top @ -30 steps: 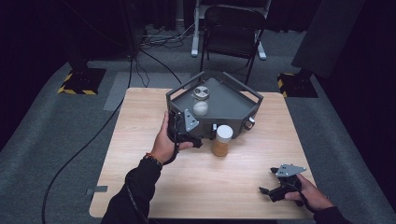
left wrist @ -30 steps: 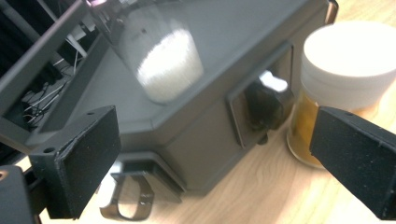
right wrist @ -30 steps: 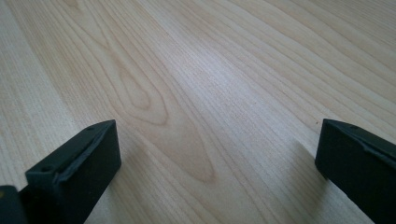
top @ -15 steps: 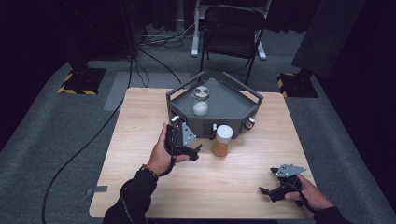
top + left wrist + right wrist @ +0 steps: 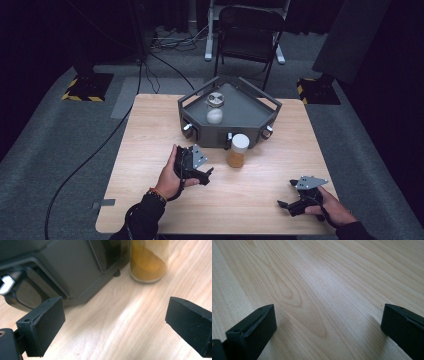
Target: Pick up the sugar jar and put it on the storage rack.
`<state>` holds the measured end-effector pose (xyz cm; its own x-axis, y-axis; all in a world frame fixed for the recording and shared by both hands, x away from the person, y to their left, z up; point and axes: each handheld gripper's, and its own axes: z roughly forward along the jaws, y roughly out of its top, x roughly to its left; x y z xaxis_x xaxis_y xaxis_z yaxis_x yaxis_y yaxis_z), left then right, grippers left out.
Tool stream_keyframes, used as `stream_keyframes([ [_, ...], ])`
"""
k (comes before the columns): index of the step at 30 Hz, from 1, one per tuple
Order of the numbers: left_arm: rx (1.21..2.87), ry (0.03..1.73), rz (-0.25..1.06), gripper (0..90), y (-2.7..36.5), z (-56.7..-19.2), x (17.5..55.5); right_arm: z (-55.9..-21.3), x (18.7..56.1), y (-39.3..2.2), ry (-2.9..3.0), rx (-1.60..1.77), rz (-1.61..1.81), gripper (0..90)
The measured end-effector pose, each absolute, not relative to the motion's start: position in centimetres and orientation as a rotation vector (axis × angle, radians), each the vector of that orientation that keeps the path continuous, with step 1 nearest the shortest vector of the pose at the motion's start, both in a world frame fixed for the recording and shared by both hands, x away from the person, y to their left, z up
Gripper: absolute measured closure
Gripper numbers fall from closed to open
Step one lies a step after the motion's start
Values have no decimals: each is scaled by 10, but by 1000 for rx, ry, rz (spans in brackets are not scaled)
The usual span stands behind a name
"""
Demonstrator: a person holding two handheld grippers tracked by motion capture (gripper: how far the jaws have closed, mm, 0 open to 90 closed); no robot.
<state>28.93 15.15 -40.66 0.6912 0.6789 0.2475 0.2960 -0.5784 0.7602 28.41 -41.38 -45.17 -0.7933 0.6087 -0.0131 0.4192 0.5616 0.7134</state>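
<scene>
From above the jar (image 5: 237,151) shows its white lid, while both grippers, left gripper (image 5: 205,175) and right gripper (image 5: 286,194), gape wide, holding nothing.

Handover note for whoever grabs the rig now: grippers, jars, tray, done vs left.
Left gripper: open, holds nothing, above the table just short of the orange-powder jar, jaws pointed its way.
Right gripper: open, holds nothing, low at the table's near right corner, jaws over bare wood.
Orange-powder jar: upright on the table, against the front of the dark tray, white cap on.
White-powder jar: upright inside the tray.
Done: one jar sits in the tray.
Left, as a guess: grip the orange-powder jar with the left gripper and likely lift it into the tray.
</scene>
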Motion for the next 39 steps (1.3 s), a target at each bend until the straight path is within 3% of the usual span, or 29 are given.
stream_keyframes([
  [22,2330,766,627,20,178,-430,270,-452,284,-414,2538,855,1058,0],
  [39,2328,855,541,19,209,-439,266,-452,284,-414,2539,855,1059,0],
])
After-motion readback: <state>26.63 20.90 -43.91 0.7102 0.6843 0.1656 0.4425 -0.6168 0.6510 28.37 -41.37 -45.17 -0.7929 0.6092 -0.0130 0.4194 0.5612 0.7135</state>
